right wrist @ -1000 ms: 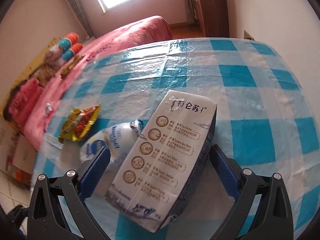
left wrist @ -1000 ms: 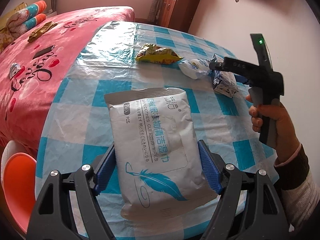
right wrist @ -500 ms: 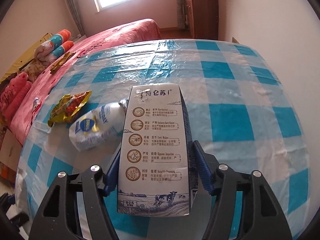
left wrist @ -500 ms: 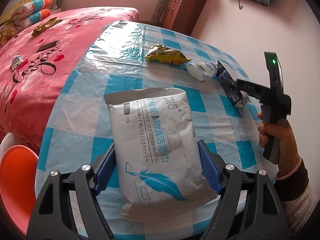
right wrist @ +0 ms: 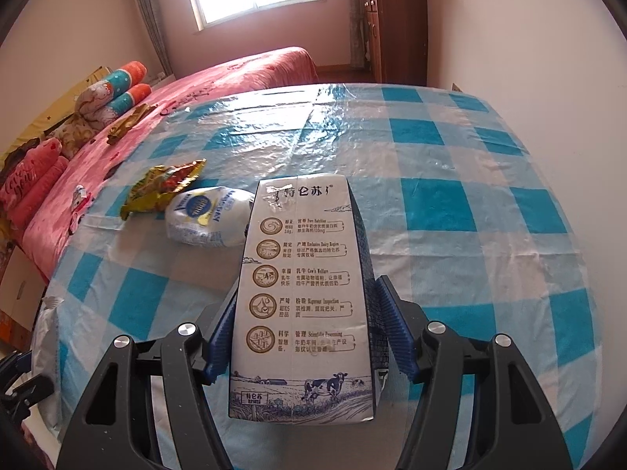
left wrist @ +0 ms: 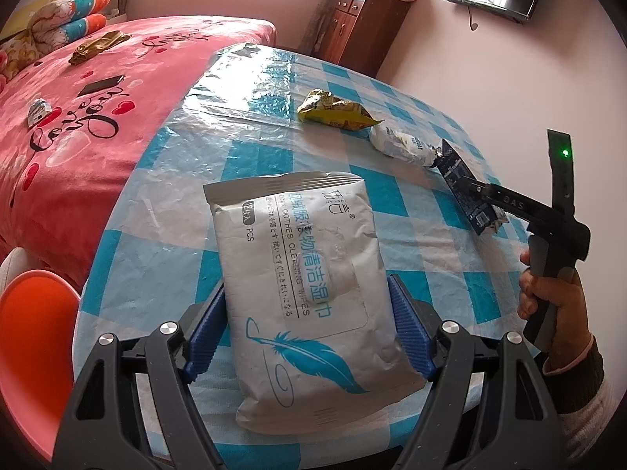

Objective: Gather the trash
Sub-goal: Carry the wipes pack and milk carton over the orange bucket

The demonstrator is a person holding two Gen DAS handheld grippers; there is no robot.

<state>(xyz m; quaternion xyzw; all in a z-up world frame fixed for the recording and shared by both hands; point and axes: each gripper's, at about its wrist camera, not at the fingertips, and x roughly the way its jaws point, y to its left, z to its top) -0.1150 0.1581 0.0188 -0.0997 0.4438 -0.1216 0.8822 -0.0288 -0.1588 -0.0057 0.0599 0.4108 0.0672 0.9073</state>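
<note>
My left gripper (left wrist: 307, 285) is shut on a white wet-wipes pack (left wrist: 290, 215) with a blue feather print, its blue pads pressing both long sides over the near part of the blue-checked table (left wrist: 164, 235). My right gripper (right wrist: 308, 288) is shut on a white and dark blue milk carton (right wrist: 301, 254), which lies lengthwise between the pads. In the left wrist view the same carton (left wrist: 458, 180) shows at the right, with a hand (left wrist: 548, 297) on the handle. A yellow snack wrapper (left wrist: 333, 111) (right wrist: 160, 188) and a white-blue pouch (left wrist: 399, 143) (right wrist: 207, 215) lie on the cloth.
A pink bed (left wrist: 78, 117) with a phone (left wrist: 101, 85) and small items runs along the table's left side. An orange chair (left wrist: 35, 313) stands at the near left corner. A wooden cabinet (left wrist: 360, 35) and a wall bound the far and right sides.
The right gripper's jaws closed on the milk carton, which turned from slanted to straight between the pads, and drew back from the pouch. The left gripper kept its hold on the wipes pack.
</note>
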